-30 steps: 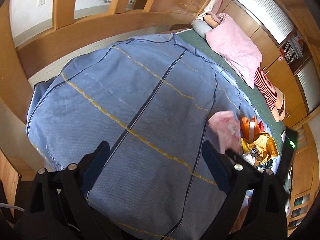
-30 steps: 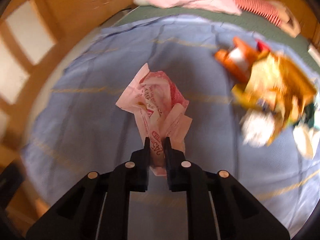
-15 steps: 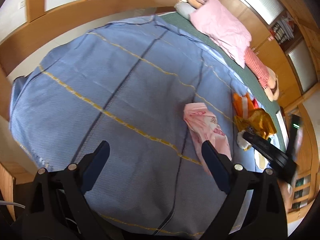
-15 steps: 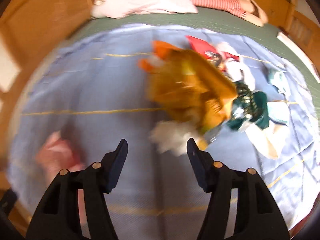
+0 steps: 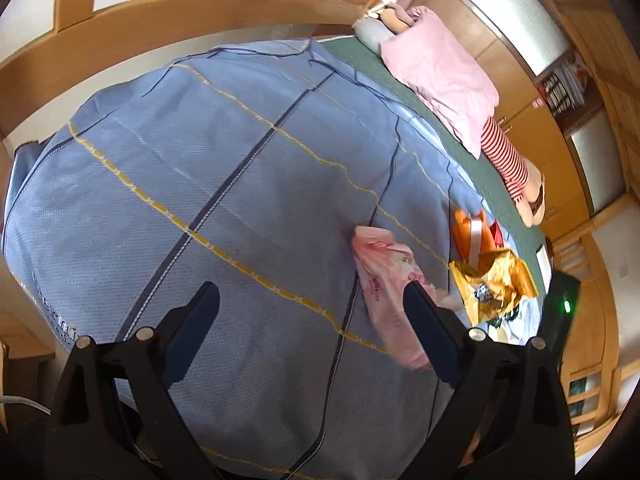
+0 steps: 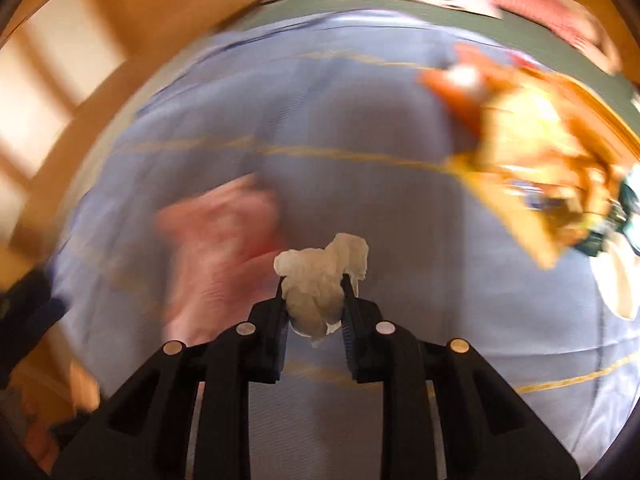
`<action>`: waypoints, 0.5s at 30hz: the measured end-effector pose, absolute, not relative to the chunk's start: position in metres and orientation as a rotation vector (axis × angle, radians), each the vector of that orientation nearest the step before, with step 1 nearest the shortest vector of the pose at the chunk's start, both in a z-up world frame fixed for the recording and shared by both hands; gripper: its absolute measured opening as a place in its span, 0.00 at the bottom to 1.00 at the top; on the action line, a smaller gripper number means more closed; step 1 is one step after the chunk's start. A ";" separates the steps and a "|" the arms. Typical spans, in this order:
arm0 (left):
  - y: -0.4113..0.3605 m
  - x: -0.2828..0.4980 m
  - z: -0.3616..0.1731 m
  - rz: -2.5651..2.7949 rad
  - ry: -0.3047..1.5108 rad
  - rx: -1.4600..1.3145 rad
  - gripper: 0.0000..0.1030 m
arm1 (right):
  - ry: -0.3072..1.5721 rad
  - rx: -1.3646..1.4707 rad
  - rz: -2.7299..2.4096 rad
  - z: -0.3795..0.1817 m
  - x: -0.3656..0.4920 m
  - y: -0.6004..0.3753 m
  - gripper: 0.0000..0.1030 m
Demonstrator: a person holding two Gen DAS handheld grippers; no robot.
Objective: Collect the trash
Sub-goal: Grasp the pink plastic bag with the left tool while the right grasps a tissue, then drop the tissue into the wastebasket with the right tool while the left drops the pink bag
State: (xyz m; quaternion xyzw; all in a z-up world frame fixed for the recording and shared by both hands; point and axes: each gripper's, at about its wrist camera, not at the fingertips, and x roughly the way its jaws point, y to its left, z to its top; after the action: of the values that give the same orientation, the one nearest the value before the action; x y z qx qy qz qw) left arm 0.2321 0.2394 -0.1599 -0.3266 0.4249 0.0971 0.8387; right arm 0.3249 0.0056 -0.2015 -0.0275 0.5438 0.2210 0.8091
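Tissue is what I have in my right gripper [image 6: 313,286]: a crumpled white tissue wad [image 6: 322,280] sits squarely between the two fingers, whose jaws have just been closing and now press on its sides. Most of the wad bulges out beyond the fingertips toward the far side, and a small scrap hangs down between the finger bases. Everything past it in the right wrist view is smeared with blur, but I can make out the pink plastic bag [image 6: 224,248] lying on the blue bedspread [image 6: 340,120] just left of the gripper, apart from the fingers, and the rest of the litter far off to the right: an orange wrapper [image 6: 452,80] and a crinkled gold foil bag [image 6: 532,168], with some dark green and white scraps at the right edge that I cannot tell apart. My left gripper [image 5: 312,316] hangs over the near part of the bedspread with its fingers spread wide and nothing between them. From that side, the pink bag [image 5: 384,280] lies stretched out on the cloth, its near end passing behind the right-hand finger [image 5: 428,332] and the rest reaching away to the far side; whether the finger touches it I cannot tell. Just right of the bag lie the gold foil bag [image 5: 500,280] and the orange wrapper [image 5: 468,232]. Farther off, along the right side of the bed, a pink blanket [image 5: 440,72] lies on a green mat [image 5: 472,160].
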 end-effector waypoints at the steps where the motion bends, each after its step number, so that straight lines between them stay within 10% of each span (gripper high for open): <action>1: 0.241 0.233 -0.161 0.203 0.900 -0.699 0.90 | 1.177 -0.080 0.523 -0.200 0.315 0.016 0.24; 12: 0.199 0.296 -0.179 -0.067 0.997 -0.551 0.90 | 1.240 0.011 0.514 -0.169 0.242 -0.026 0.24; 15: 0.182 0.308 -0.191 -0.092 1.030 -0.441 0.77 | 1.168 0.057 0.439 -0.148 0.218 -0.062 0.24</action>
State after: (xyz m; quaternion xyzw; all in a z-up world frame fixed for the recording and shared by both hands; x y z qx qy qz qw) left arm 0.3080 0.1823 -0.1906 -0.2088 0.4884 -0.0438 0.8461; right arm 0.2184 -0.0616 -0.1483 0.0267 0.5469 0.2057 0.8111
